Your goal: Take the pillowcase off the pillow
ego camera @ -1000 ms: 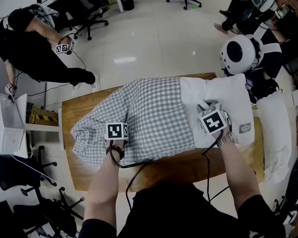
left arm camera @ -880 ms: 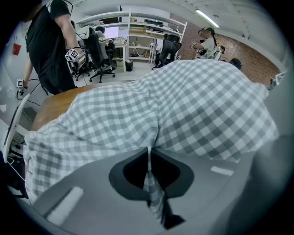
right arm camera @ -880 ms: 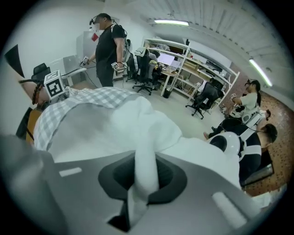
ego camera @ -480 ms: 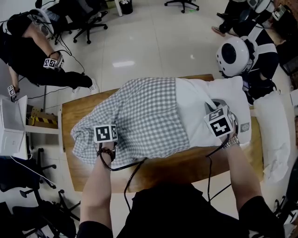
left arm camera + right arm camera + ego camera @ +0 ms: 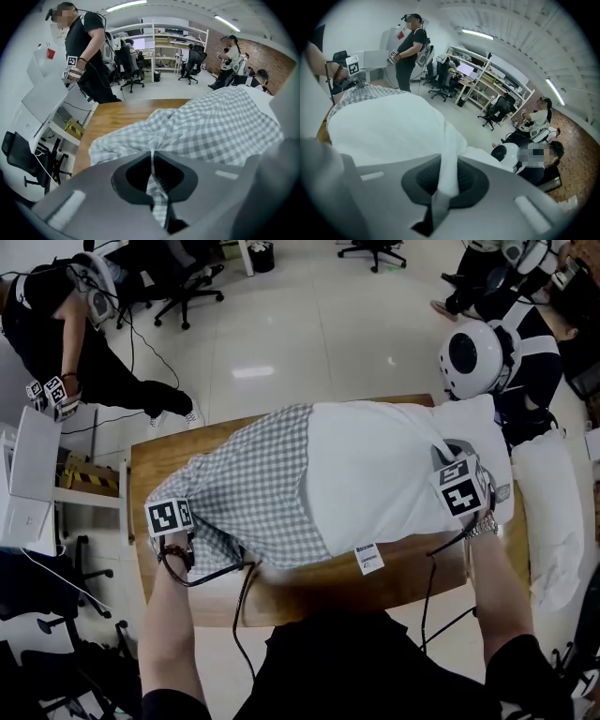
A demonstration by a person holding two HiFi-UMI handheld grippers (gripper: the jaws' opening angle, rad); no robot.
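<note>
A white pillow [image 5: 384,474] lies across the wooden table [image 5: 375,582]. Its left end is still inside a grey-and-white checked pillowcase [image 5: 253,493]. A white label [image 5: 367,559] hangs from the pillow's near edge. My left gripper [image 5: 173,512] is at the case's left end, shut on a pinched fold of the checked pillowcase [image 5: 206,126], which runs between the jaws of the left gripper [image 5: 154,173]. My right gripper [image 5: 455,479] is at the pillow's right end. In the right gripper view the gripper [image 5: 445,178] is shut on a ridge of the pillow [image 5: 384,126].
A second white pillow [image 5: 553,512] lies off the table's right end. A person in a white helmet [image 5: 478,352] sits behind the far right corner. Another person [image 5: 56,306] stands at the far left by a shelf [image 5: 33,474]. Cables hang off the table's near edge.
My left gripper has moved left with the pillowcase, baring much more of the white pillow and its label. My right gripper shifted slightly right along the pillow's end.
</note>
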